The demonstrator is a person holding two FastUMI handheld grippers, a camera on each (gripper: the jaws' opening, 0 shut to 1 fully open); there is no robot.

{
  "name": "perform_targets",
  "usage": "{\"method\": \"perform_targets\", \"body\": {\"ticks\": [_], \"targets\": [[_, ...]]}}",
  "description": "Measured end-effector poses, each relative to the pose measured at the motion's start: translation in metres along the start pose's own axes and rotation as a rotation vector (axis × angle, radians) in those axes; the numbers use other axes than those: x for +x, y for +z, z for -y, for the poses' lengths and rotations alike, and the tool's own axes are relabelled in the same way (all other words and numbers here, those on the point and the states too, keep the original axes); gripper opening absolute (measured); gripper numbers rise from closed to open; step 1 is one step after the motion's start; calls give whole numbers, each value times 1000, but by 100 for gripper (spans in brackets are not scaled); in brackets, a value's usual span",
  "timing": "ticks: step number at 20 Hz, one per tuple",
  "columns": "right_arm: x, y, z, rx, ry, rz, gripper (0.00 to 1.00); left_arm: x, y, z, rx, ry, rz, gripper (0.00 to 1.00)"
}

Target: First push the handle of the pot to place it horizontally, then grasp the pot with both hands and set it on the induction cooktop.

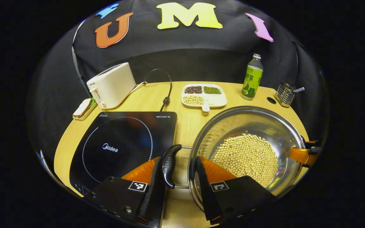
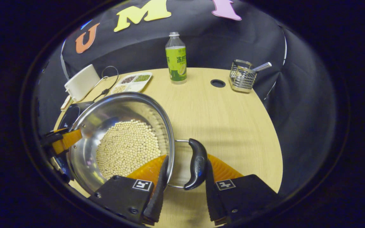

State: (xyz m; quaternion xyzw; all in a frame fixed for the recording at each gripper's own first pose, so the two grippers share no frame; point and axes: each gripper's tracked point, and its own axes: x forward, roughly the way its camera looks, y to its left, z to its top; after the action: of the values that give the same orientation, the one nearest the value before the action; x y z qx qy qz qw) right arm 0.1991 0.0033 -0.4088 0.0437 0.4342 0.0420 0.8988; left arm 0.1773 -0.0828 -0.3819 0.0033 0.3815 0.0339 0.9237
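The pot [image 1: 246,152], loaded with beans [image 1: 246,158], sits just right of the induction cooktop [image 1: 122,145]; the left gripper [image 1: 179,196] stands apart, straddling the near handle [image 1: 169,164] and rim; the right gripper [image 2: 184,193] likewise spans its handle [image 2: 196,163]. Risk: unequal closure tilts the pot; beans spill.

My left gripper view sits low and close at the pot's [image 1: 249,148] left handle [image 1: 169,165], facing the back wall across the induction cooktop [image 1: 122,145]. My right gripper view sits equally close at the opposite handle [image 2: 196,163], facing the same wall. I see both views share the pot, green bottle [image 1: 252,77] [image 2: 176,58], divided tray [image 1: 204,94] [image 2: 133,80], toaster [image 1: 111,85] [image 2: 79,81] and utensil rack [image 1: 284,92] [image 2: 242,77]
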Motion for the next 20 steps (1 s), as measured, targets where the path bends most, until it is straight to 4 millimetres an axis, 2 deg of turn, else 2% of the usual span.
{"method": "perform_targets", "body": {"ticks": [3,4,5,7,8,13,20], "targets": [[-21,0,-2,21,-6,26,56,-17,2,-2,0,-28,11,55],[-29,2,-3,16,-14,33,56,-22,5,-4,2,-37,21,65],[-38,2,-6,17,-24,44,55,-28,6,-6,2,-44,25,55],[-54,4,-15,19,-43,61,59,-37,11,-15,6,-62,32,55],[-62,6,-21,23,-47,72,56,-42,15,-22,7,-70,41,55],[-90,11,-73,37,-39,111,56,-68,32,-71,26,-71,78,55],[-99,20,-151,25,-10,123,56,-81,39,-152,10,-39,90,55]]}}
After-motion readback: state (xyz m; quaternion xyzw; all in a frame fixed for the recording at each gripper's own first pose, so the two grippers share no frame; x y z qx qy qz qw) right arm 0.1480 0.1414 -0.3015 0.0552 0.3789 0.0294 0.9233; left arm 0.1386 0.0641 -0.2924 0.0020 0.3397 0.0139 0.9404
